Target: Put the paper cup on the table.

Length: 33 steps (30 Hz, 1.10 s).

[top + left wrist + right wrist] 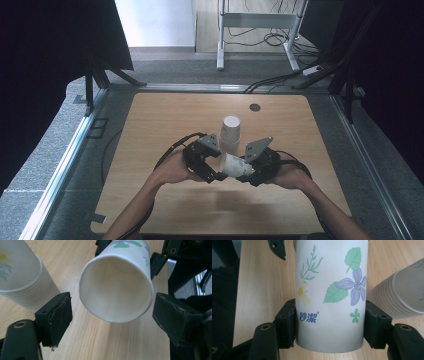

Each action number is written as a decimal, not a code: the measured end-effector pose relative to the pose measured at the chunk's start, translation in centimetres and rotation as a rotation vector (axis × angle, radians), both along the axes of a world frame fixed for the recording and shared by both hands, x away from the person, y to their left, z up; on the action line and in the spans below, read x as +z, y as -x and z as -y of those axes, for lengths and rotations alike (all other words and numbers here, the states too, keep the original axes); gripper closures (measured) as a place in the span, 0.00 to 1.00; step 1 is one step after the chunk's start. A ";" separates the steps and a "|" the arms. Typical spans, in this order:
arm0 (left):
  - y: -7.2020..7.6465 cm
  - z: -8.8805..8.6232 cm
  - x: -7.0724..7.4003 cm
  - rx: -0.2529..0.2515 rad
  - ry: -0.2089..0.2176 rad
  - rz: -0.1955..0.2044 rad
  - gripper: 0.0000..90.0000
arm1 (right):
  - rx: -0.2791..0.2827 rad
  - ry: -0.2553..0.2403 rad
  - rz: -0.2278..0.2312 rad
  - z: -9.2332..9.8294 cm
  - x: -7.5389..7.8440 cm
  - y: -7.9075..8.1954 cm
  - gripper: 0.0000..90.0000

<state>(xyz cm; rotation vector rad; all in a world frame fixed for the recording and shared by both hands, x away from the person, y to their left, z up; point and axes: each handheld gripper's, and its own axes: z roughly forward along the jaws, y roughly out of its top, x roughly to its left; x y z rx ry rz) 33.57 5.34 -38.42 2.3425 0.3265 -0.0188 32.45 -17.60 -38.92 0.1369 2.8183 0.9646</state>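
A white paper cup printed with flowers lies on its side in the air between both grippers, low over the wooden table. My right gripper is shut on the paper cup near its base, with both pads pressed on its wall. My left gripper faces the open mouth of the cup; its jaws stand on either side of the rim without pinching it. In the high view the left gripper and the right gripper meet near the table's middle. A stack of cups stands upright just behind them.
The stack of cups sits close to my left jaw, and the same stack lies right of the right gripper. A dark round grommet marks the table's far side. Cables and a white desk frame are on the floor beyond.
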 end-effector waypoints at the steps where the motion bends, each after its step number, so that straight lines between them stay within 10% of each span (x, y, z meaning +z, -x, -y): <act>1: 0.0 -0.1 0.1 0.005 0.014 0.000 0.18 | -0.003 -0.017 -0.003 0.2 0.0 0.0 0.41; 16: -0.2 -0.4 -0.2 0.017 0.136 -0.051 0.18 | -0.045 -0.253 0.003 2.3 -2.1 0.4 0.41; 33: -0.7 0.2 -0.7 -0.009 0.186 -0.104 0.33 | -0.005 -0.319 0.008 2.3 -3.1 0.5 0.41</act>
